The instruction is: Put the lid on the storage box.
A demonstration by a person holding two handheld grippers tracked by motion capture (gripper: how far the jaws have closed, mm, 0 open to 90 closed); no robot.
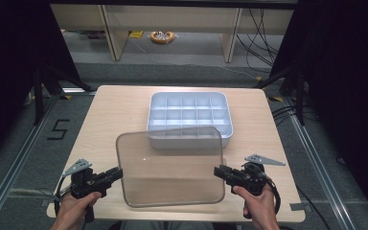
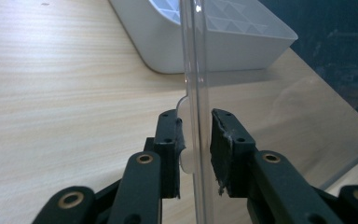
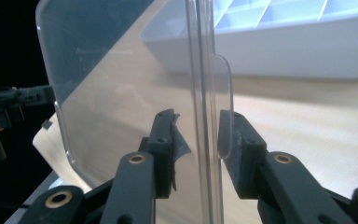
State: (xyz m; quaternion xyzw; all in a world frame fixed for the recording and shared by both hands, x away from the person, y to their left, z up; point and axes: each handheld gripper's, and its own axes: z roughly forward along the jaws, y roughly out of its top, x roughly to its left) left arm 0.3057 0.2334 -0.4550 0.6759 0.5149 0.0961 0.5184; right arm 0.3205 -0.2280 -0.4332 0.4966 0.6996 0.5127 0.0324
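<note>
Lid (image 1: 170, 167) of clear plastic is held between two grippers, one at each short edge, and it is from those edges that the arrangement is best read. In the left gripper view the jaws of the left gripper (image 2: 196, 140) stand either side of the lid's rim at a small rounded tab (image 2: 186, 161); the left jaw lies against the tab, while a narrow gap appears beside the right jaw, so whether the rim is fully pinched cannot be told. In the right gripper view the jaws of the right gripper (image 3: 196, 137) bracket the opposite rim at a matching tab (image 3: 223, 107) in the same way, partly closed, with firm contact again not certain. The tabs are probably chosen because they offer a flat place to grip on an otherwise thin, slippery edge.

In the high view the lid is seen raised off the surface (image 1: 115, 115) near its front edge, roughly level, with its far edge overlapping the near wall of the compartment tray (image 1: 189, 117). The tray, white and divided into a grid of empty cells, sits in the middle of the surface toward the far edge. A hold from both sides is judged to keep the wide, flexible sheet flat and square to the tray, which would suit its being laid over the tray as a cover. The person's hands (image 1: 74, 211) come in at the front corners.
</note>
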